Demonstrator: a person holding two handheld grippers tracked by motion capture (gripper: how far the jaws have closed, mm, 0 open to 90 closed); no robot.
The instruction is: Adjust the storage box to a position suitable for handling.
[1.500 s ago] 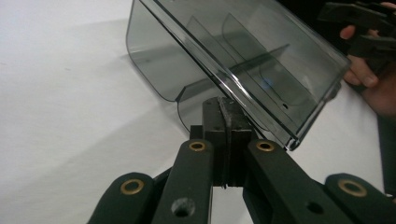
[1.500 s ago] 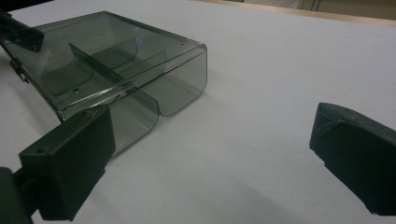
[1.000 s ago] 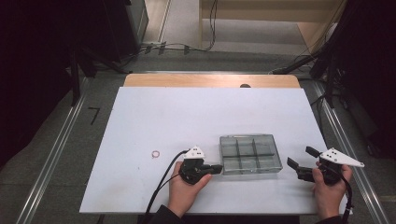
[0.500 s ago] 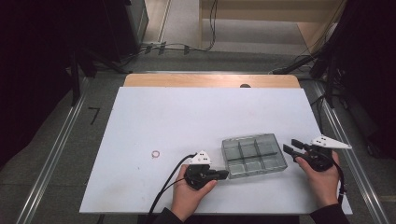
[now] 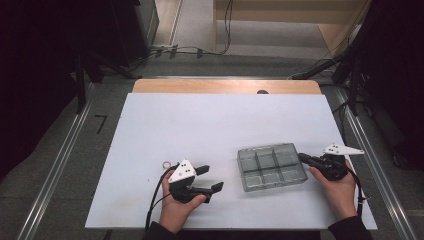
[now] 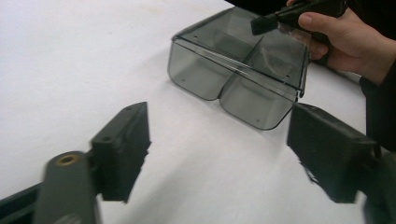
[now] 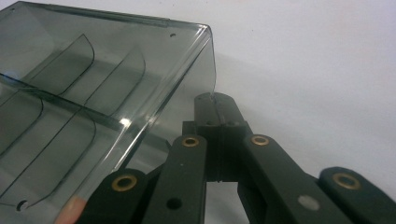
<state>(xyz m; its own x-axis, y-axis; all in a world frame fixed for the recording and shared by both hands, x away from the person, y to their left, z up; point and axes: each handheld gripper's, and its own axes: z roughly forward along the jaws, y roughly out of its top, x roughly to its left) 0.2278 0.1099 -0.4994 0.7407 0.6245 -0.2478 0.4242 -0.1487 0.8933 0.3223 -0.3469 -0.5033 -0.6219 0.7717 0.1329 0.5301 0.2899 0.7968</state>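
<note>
Bright table, dark surroundings, blurred foreground

A white table (image 5: pixel 210 125) fills the frame's middle; grey floor (image 5: pixel 60 165) surrounds it, cables (image 5: pixel 200 50) trail at top, darkness in both upper corners.

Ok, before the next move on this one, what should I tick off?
1. Right gripper shut at the right wall of the compartment box: ok, the wall looks pinched.
2. Left gripper has just been opening its jaws and has nothing between them: ok.
3. Left gripper apart from the box: ok.
4. Box compartments empty: ok.
5. Small ring on the table, apart from the box: ok.
</note>
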